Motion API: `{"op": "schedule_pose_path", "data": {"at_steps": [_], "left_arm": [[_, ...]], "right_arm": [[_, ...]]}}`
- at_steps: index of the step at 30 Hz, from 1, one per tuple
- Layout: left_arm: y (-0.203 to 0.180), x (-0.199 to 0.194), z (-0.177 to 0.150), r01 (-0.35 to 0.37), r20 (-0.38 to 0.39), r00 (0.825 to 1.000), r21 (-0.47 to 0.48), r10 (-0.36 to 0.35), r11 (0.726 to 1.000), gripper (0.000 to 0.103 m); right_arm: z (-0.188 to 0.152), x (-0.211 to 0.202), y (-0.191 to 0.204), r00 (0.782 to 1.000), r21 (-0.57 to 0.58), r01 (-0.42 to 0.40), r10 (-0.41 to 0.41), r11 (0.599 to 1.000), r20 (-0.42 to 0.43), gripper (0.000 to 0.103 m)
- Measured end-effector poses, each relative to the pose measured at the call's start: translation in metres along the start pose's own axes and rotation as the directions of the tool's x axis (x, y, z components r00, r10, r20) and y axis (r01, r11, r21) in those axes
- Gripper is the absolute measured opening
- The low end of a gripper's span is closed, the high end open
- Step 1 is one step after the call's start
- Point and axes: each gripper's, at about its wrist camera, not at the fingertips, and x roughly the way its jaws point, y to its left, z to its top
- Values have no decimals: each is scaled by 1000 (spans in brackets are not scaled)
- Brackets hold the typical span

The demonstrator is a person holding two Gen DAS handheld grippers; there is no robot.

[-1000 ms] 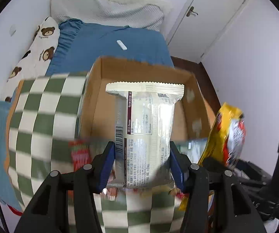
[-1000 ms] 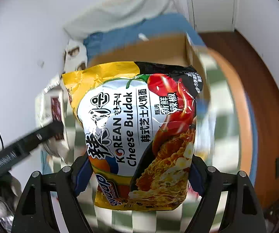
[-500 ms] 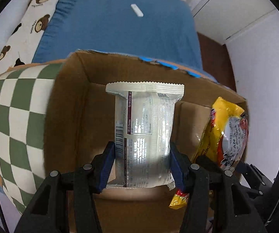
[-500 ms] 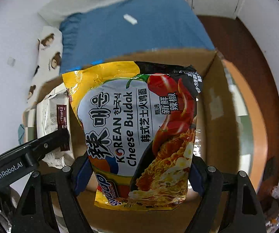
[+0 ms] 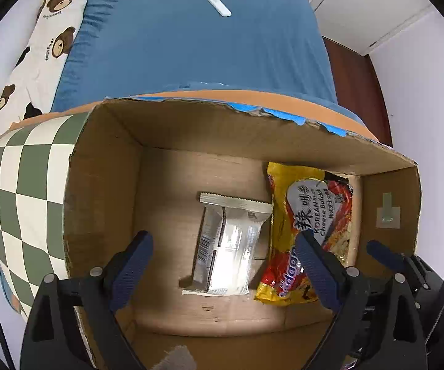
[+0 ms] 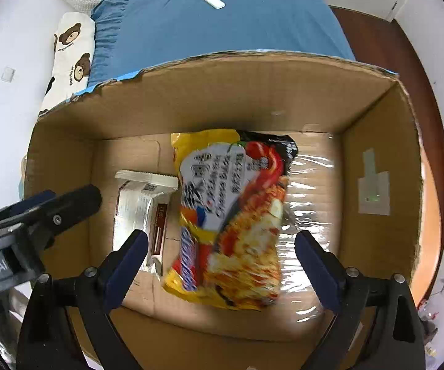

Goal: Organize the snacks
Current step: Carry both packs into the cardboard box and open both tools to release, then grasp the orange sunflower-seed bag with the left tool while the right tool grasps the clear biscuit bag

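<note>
Box (image 5: pixel 191 129): 2 snacks lay side by side on its floor, silver packet (image 5: pixel 226 246) left, yellow noodle bag (image 6: pixel 228 215) right. Left view alone showed the checkered cloth (image 5: pixel 24 197). Left hand-held gripper (image 5: pixel 225 265) and right hand-held gripper (image 6: pixel 218 262): jaws just spread apart, pads clear of both.

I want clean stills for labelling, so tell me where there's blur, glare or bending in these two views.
Left wrist view: sharp; glare on the silver packet; fisheye bows the cardboard box rim. Right wrist view: the yellow noodle bag is motion-smeared, its print unreadable; shine on the clear tape beside it; dark corners in both.
</note>
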Motion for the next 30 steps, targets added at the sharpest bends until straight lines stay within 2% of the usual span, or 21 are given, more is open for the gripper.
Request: {"op": "schedule_pose_path", "data": {"at_steps": [8, 18, 25, 30], "left_arm": [[3, -5, -17, -25, 17, 1000, 4, 25, 1000, 94], [6, -47, -55, -80, 147, 987, 44, 72, 996, 94], [4, -82, -90, -96, 239, 968, 60, 79, 994, 94], [1, -108, -119, -111, 320, 944, 69, 84, 991, 94]], "right_arm": [[-21, -24, -5, 999, -8, 32, -32, 999, 8, 98], [-56, -56, 1, 994, -40, 72, -68, 997, 91, 98], [-88, -93, 9, 981, -60, 84, -72, 995, 179, 98], [-116, -122, 14, 965, -65, 89, -69, 994, 253, 98]]}}
